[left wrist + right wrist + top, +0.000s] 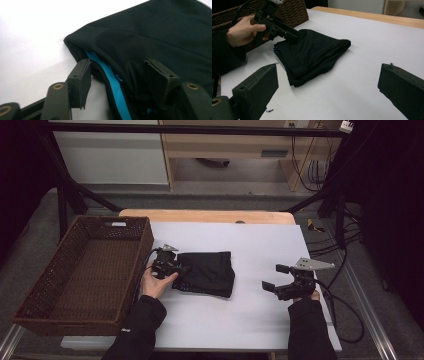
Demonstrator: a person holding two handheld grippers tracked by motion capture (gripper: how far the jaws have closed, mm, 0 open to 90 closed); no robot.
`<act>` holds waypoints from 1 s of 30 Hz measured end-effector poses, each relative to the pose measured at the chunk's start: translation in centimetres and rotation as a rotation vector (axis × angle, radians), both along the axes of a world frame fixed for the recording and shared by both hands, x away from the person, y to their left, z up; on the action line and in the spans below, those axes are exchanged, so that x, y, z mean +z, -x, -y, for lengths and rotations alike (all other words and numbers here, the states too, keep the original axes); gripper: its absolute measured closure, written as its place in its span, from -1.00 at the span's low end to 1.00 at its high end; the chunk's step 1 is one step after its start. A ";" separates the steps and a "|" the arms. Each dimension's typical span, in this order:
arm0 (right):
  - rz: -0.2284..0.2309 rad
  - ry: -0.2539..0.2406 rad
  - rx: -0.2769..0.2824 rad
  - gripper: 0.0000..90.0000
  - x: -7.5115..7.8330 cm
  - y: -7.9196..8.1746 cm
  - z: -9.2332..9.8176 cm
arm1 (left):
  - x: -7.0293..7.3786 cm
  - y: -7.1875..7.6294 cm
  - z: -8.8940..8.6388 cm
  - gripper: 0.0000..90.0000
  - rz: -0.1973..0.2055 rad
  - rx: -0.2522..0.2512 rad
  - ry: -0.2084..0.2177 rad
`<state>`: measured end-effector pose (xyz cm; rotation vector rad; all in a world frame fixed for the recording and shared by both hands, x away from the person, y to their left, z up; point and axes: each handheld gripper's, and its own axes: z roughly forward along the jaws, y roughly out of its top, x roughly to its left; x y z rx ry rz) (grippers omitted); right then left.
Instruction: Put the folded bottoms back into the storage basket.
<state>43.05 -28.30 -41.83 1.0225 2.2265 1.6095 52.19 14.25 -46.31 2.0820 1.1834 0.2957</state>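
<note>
Left hand-held gripper [181, 269] sits at the left edge of the folded black garment [207, 272]; in the left gripper view its jaws stand partly apart, astride the garment's [150, 42] folded edge, a blue band [113, 82] of fabric between them; whether the pads already press the cloth I cannot tell; a hand [156, 282] grips the tool from below-left; same gripper [292, 33] in the right gripper view noses into the garment's [312, 55] near-left corner, held by the hand [242, 31]

Right hand-held gripper [276, 277] hovers wide open, nothing between its jaws, well apart from the garment on its right side; both black jaws frame bare white surface in the right gripper view

Garment lies flat near the middle of the white worktop [260, 245], folded into a rough rectangle, touching nothing but the worktop and the left tool

Wicker basket [35, 300] stands at the worktop's left edge, just beside the left hand; brown, rectangular, handle slot in the far wall; nothing visible inside it; its weave [294, 11] shows behind the left hand in the right gripper view

Edges: wooden strip [210, 215] runs along the worktop's far edge; open white surface between garment and right tool, also in front of the garment toward the near edge; black cables [340, 300] trail off the right edge; dark frame posts stand at both far corners
</note>
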 end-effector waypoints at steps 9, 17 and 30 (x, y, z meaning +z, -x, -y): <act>0.002 -0.003 0.003 -0.93 0.0 0.0 0.0 | -0.2 -0.2 0.0 0.09 -0.038 -0.001 0.019; 0.001 -0.003 0.005 -0.93 0.0 0.0 0.0 | -0.6 -0.4 0.2 0.20 -0.041 0.003 0.030; -0.002 -0.004 0.004 -0.93 -0.1 -0.1 0.0 | -0.6 0.2 0.5 0.73 -0.033 0.017 0.060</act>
